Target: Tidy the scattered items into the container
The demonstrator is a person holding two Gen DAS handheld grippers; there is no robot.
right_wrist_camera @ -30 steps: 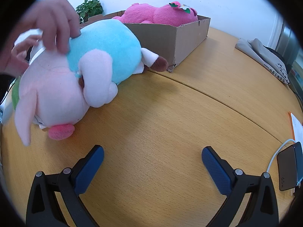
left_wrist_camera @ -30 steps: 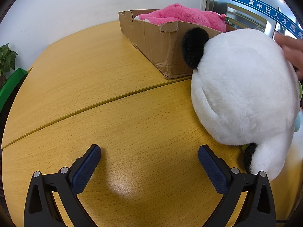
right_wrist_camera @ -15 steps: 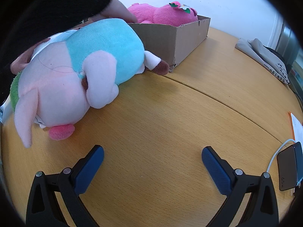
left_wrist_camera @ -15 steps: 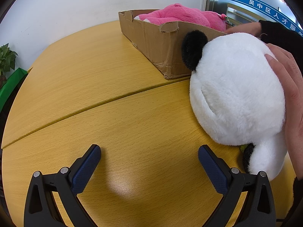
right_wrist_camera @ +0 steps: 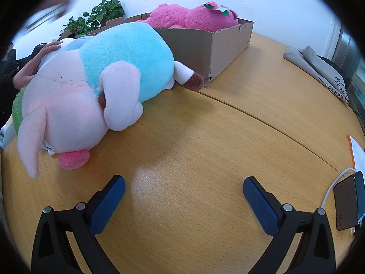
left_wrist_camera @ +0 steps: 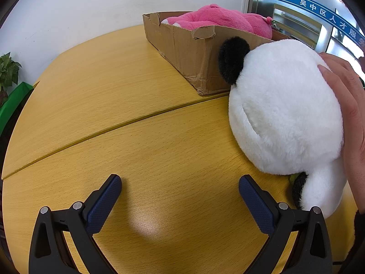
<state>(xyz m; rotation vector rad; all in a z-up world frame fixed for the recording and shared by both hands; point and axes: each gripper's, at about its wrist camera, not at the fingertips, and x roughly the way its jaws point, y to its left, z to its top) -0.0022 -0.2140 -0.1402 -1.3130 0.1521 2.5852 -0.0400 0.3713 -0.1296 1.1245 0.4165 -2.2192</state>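
A cardboard box (left_wrist_camera: 182,45) stands at the back of the wooden table and holds a pink plush (left_wrist_camera: 219,20); both also show in the right wrist view, box (right_wrist_camera: 219,45) and plush (right_wrist_camera: 194,17). A white and black panda plush (left_wrist_camera: 285,114) lies on the table in front of the box, right of my left gripper (left_wrist_camera: 180,189), which is open and empty. A pink and blue pig plush (right_wrist_camera: 91,86) lies left of my right gripper (right_wrist_camera: 183,189), which is open and empty. A bare hand (left_wrist_camera: 346,105) rests on the panda.
The hand also shows in the right wrist view (right_wrist_camera: 38,61) behind the pig. A charger block with a white cable (right_wrist_camera: 349,203) and papers (right_wrist_camera: 357,153) lie at the right edge. A grey cloth bag (right_wrist_camera: 319,68) lies at the back right. Potted plants (right_wrist_camera: 98,16) stand behind the table.
The person's hand has shifted on the panda and the sleeved arm over the pig has pulled back. The panda moved slightly. Both grippers have stayed still and open.
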